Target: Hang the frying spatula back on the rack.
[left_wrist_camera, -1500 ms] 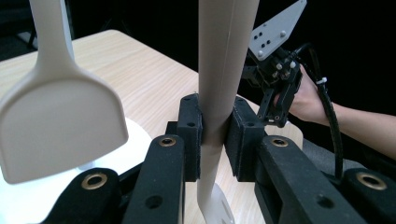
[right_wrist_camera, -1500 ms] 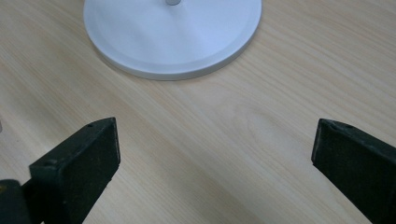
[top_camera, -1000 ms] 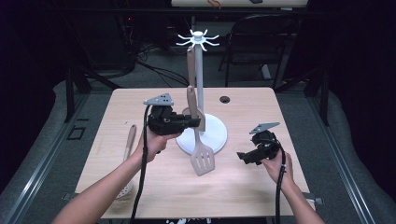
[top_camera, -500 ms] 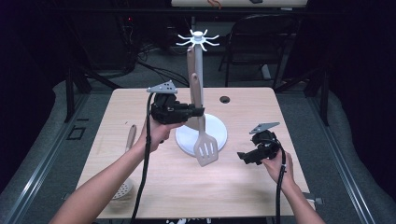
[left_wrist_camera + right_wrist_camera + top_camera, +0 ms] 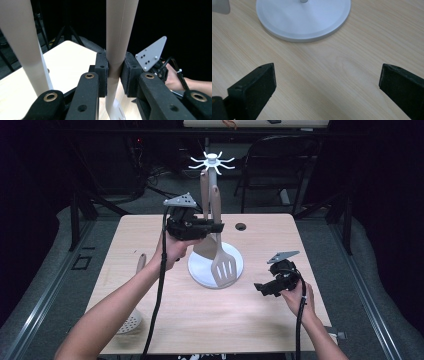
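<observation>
My left gripper is shut on the handle of a beige slotted spatula, which hangs upright with its head just over the white rack base. In the left gripper view the pads squeeze the spatula handle. The rack's hook crown stands above the handle's top. A second beige utensil hangs from the rack beside it. My right gripper rests low at the table's right, open, with bare wood between its jaws and the rack base ahead.
A skimmer with a wooden handle lies near the left front of the wooden table. A small dark hole sits near the far edge. A chair stands behind the table.
My left gripper has risen and moved toward the rack, lifting the slotted spatula so its head hangs over the base. The right gripper has stayed put.
</observation>
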A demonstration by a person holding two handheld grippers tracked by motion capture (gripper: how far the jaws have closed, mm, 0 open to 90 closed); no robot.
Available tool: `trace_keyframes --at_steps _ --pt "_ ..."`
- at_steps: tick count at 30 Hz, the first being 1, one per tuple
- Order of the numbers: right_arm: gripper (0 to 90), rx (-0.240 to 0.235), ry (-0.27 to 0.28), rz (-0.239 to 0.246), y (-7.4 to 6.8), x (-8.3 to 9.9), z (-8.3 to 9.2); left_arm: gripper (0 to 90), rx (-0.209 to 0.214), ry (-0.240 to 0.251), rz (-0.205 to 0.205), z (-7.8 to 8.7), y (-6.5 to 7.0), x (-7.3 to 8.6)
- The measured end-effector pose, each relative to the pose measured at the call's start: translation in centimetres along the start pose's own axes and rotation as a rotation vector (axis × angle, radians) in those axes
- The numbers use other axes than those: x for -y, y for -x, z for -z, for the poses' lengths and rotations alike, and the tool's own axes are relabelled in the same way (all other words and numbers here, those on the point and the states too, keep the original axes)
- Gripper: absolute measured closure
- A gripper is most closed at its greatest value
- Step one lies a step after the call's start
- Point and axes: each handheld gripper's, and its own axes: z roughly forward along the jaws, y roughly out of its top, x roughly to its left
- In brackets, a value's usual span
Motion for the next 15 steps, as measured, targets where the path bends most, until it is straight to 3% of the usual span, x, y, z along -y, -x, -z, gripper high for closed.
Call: trace_keyframes --at_steps 15 --pt "0.6 0.006 -0.005 0.002 0.0 0.0 -0.1 77.3 0.001 -0.007 -0.020 -0.8 -0.4 -1.4"
